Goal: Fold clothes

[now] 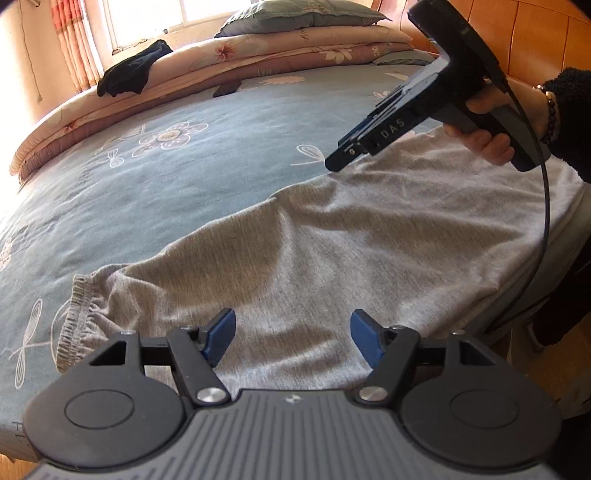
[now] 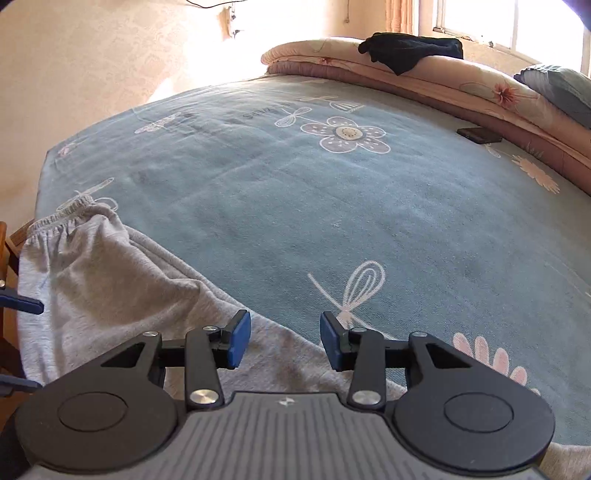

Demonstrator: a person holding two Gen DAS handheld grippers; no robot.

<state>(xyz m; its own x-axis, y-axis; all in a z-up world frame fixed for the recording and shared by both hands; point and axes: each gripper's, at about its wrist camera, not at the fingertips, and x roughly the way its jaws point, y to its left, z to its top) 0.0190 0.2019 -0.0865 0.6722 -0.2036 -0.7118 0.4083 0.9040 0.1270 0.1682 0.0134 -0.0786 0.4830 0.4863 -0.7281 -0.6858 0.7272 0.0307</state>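
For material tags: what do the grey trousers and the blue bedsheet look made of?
Grey trousers: soft heathered jersey knit, probably cotton blend, matte; fine ribbing and a gathered elastic waistband show. Blue bedsheet: brushed or towelling-like cotton, matte, slightly fuzzy with printed flowers.

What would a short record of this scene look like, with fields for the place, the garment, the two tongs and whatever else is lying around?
place: bed with a blue flowered sheet
garment: grey trousers spread along the near edge, elastic waistband at one end
left tongs: open above the grey cloth, holding nothing
right tongs: open over the garment's far edge, holding nothing
holder: a person's hand, dark sleeve, beaded bracelet
also there: dark garment on folded quilts, small dark flat object, pillow
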